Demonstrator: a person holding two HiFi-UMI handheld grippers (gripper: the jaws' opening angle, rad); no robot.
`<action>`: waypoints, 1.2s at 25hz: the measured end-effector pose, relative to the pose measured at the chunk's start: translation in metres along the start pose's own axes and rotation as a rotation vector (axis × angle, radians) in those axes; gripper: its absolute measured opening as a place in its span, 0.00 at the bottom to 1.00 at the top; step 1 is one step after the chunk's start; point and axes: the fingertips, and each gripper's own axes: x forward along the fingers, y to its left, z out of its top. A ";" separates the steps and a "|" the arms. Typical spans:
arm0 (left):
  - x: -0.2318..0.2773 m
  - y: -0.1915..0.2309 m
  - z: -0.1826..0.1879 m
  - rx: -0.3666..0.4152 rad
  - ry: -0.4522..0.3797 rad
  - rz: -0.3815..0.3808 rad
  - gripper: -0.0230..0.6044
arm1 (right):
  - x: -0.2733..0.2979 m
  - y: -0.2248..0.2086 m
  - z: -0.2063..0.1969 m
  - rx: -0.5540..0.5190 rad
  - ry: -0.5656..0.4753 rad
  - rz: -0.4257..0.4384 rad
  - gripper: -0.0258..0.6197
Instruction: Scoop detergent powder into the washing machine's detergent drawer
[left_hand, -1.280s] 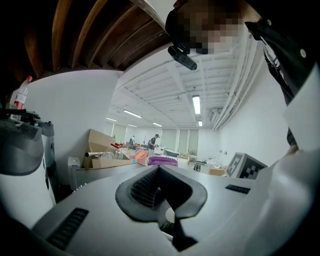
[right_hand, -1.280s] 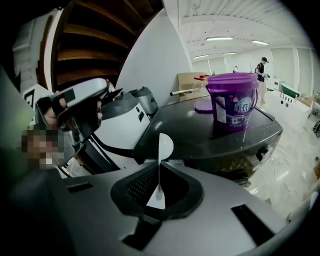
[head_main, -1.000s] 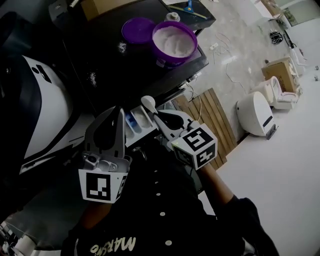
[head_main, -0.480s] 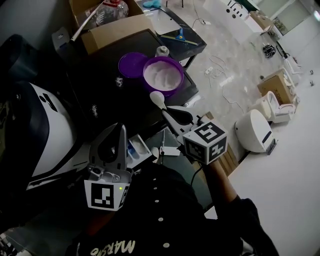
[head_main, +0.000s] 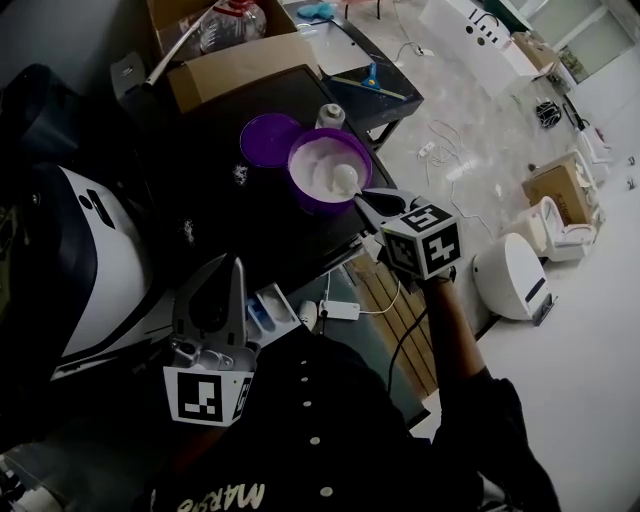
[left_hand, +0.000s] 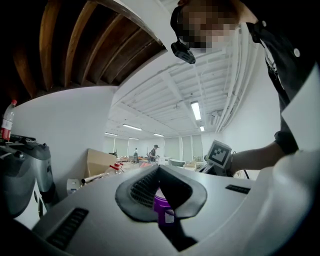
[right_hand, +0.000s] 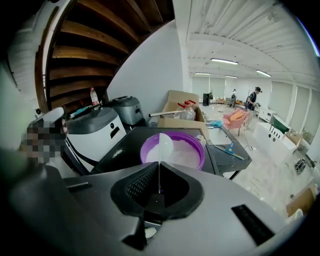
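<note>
Scoop (head_main: 344, 180) now over the tub (head_main: 318, 204) — drawer (head_main: 262, 305) head view only

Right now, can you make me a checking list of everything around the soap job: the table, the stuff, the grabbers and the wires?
Surface: black top, with a few white specks on it.
Job's things: purple tub of white powder, with its lid off beside it; scoop over the powder; detergent drawer open.
Clutter: cardboard box, plastic bottle, small white jar, blue-handled tool.
Grippers: right gripper shut on the scoop's handle; left gripper with jaws together, holding nothing, near the drawer.
Cables: white cords on the floor; white plug block below the top's edge.
Surroundings: white-and-black machine, wooden slats, white appliance.
</note>
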 end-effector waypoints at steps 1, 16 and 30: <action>0.002 0.001 -0.002 -0.001 0.006 0.004 0.06 | 0.005 -0.005 -0.003 -0.009 0.021 -0.006 0.09; 0.021 0.007 -0.020 -0.015 0.057 0.035 0.06 | 0.029 -0.015 -0.015 -0.047 0.128 0.018 0.20; 0.012 0.008 -0.005 0.002 0.012 0.023 0.06 | -0.044 -0.011 0.031 0.032 -0.282 -0.139 0.10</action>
